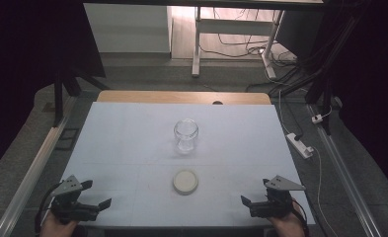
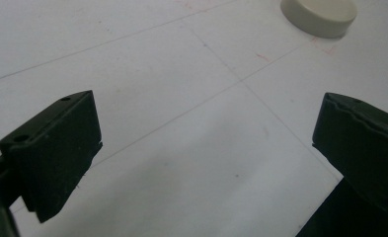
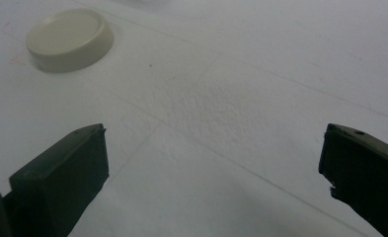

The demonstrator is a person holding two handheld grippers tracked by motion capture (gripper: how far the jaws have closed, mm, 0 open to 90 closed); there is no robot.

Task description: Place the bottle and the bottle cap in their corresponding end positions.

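Note:
A clear glass jar (image 1: pixel 186 134) stands upright at the middle of the white table (image 1: pixel 132 143). A cream round lid (image 1: pixel 185 181) lies flat on the table in front of it, apart from the jar. My left gripper (image 1: pixel 97 193) rests at the near left corner, open, with nothing between its fingers. Open and empty too, my right gripper (image 1: pixel 255 191) sits at the near right corner. The lid (image 2: pixel 320 16) lies beyond the left gripper (image 2: pixel 206 133) at upper right. In the right gripper view the lid (image 3: pixel 70 39) lies at upper left, beyond the right gripper (image 3: pixel 213 153).
A bare wooden strip (image 1: pixel 181 97) runs along the table's far edge. A white power strip (image 1: pixel 300 144) and cables lie on the floor to the right. Metal rails flank the table, and white desk legs (image 1: pixel 197 44) stand behind it.

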